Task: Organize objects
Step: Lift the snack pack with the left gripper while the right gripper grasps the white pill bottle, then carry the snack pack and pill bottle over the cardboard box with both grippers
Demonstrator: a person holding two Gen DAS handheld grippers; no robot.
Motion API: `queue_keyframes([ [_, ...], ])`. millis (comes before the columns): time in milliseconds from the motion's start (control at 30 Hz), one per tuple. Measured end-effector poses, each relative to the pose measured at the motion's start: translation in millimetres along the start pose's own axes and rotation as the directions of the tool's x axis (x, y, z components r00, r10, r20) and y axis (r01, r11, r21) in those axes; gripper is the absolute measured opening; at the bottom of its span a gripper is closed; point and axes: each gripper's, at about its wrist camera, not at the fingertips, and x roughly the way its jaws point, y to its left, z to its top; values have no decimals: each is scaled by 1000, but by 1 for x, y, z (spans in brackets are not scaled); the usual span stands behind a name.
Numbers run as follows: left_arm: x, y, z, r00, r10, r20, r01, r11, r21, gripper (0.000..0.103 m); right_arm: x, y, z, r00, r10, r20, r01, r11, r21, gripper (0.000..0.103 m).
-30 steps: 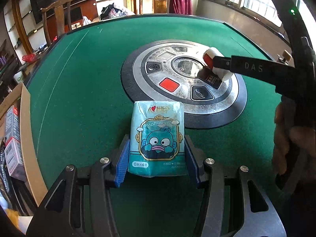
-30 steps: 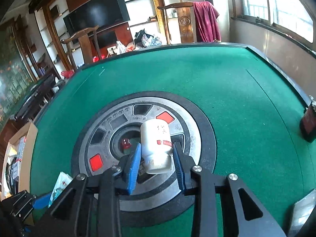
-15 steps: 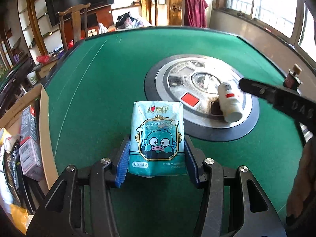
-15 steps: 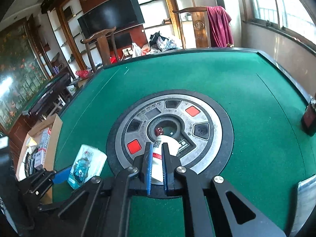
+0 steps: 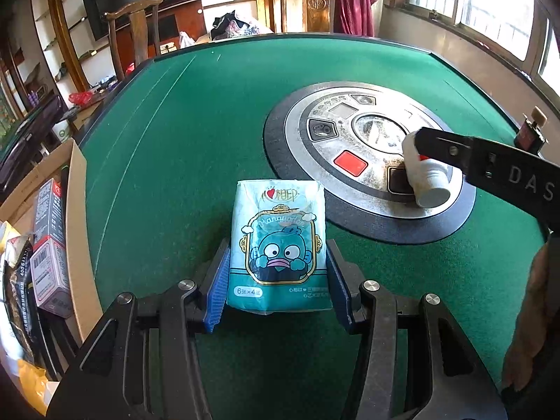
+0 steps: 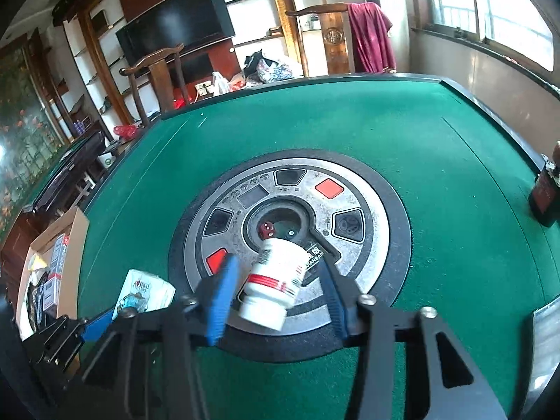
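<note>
So the tissue pack (image 5: 278, 246) is a small teal plastic packet with a wide-eyed blue cartoon fish face in a gold frame and a red heart logo up top, and it sits toward the near edge of the green felt tabletop (image 5: 182, 133), just short of the big round silver control panel (image 5: 367, 161) in the middle. The left hand-held gripper (image 5: 276, 280) has its blue pads clamped on both long sides of the pack, about a third open, so it's clearly grasping it. The other thing is a white pill bottle (image 6: 273, 281) with red stripes on the label and a white cap, lying tipped over on the near rim of that panel, cap end pointing back at the camera. The right hand-held gripper (image 6: 276, 283) is straddling the bottle, jaws opening right now, with a visible gap on each side of the bottle, so it's let go. A cardboard box (image 5: 66, 217) full of packaged stuff sits off the tabletop's left edge.
</note>
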Motion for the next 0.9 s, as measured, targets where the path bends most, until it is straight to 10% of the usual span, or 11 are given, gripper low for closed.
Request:
queue_keyframes([
  [300,0,-1,-1,1000,8,5,-8,1000,13,50,17,-10,-5,997,-12,-72,16,999,45,34],
  [900,-30,-1,6,987,60,149,-62,998,11,50,-16,14,-9,997,75,-1,-75,997,-23,34],
])
